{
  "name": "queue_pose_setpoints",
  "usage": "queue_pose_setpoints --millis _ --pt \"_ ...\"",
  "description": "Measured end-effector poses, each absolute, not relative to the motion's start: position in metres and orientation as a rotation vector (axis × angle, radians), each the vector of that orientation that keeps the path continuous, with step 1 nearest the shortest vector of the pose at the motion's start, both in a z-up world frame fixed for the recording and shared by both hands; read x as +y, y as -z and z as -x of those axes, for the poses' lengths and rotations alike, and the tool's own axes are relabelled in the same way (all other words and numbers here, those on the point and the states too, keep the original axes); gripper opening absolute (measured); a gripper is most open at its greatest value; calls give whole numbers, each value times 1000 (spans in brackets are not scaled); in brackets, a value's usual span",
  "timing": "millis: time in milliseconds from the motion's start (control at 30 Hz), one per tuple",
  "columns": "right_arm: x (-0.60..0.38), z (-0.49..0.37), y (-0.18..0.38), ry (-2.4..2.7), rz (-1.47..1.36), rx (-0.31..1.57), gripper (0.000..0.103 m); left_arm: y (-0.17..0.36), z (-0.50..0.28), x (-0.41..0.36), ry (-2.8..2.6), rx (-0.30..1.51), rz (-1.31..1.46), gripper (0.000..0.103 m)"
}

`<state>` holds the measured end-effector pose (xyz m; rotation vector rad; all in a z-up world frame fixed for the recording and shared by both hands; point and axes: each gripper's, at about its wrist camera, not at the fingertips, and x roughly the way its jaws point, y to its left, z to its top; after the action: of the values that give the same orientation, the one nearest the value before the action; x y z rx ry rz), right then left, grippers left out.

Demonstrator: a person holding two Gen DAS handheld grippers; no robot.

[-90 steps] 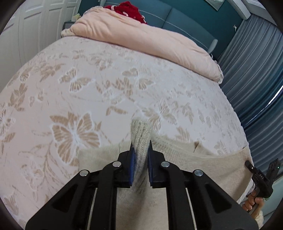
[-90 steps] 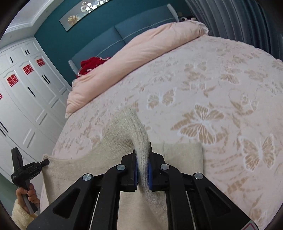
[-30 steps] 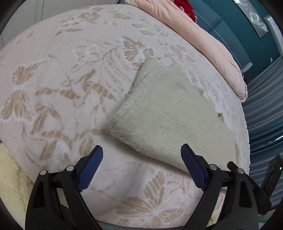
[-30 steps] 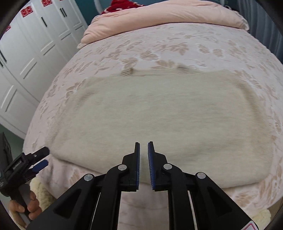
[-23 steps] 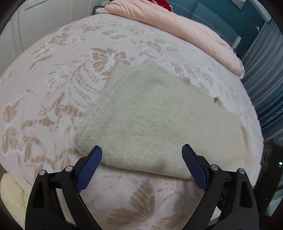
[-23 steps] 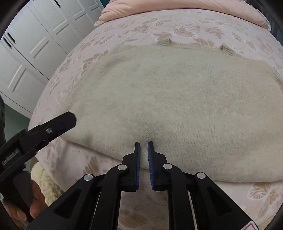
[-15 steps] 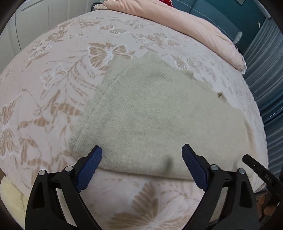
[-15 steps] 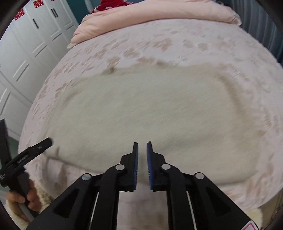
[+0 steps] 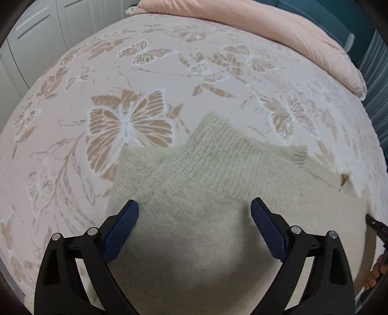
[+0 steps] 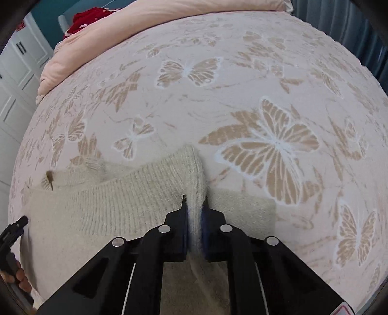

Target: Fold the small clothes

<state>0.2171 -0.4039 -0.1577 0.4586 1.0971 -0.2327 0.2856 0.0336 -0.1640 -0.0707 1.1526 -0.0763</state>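
Note:
A cream knit sweater [image 9: 201, 218] lies folded on the butterfly-patterned bedspread [image 9: 126, 121]. My left gripper [image 9: 194, 227] hangs wide open just over its near part, with the ribbed folded edge [image 9: 218, 150] beyond the blue pads. In the right wrist view the sweater [image 10: 121, 201] lies at lower left. My right gripper [image 10: 194, 213] is shut on a ribbed corner of it, which stands up between the pads. The other gripper shows at the left edge [image 10: 12, 232].
A pink duvet [image 9: 278, 26] lies rolled along the head of the bed, with a red item [image 10: 87, 17] behind it. White wardrobe doors [image 10: 14, 72] stand at the left, grey curtains [image 9: 378, 72] at the right. The bed edge is close below me.
Both grippers have moved forward over the sweater. My right gripper, shut and empty half a second ago, now pinches a ribbed corner. The left one stays open.

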Motion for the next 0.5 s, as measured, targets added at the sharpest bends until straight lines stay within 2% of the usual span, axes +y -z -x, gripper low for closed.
queue_pose_setpoints --millis 133,167,267,300,333,400,500 --pt "-428 -201 121 241 -505 914 8 176 -289 25 61 1135 -42 94" --pt "-434 -202 129 263 -492 932 9 178 -290 25 56 1135 -45 96" --pt "-441 -221 196 378 -360 1192 6 184 -295 22 30 1127 -65 98" --pt "-441 -216 195 377 -371 1159 6 184 -295 22 27 1123 -64 98" --pt "-441 -209 183 387 -393 1111 6 184 -294 22 27 1119 -65 98" --pt "-434 -190 150 385 -459 988 13 184 -294 23 34 1110 -68 98" --pt "-390 -175 107 244 -473 891 15 184 -292 22 34 1091 -74 98"
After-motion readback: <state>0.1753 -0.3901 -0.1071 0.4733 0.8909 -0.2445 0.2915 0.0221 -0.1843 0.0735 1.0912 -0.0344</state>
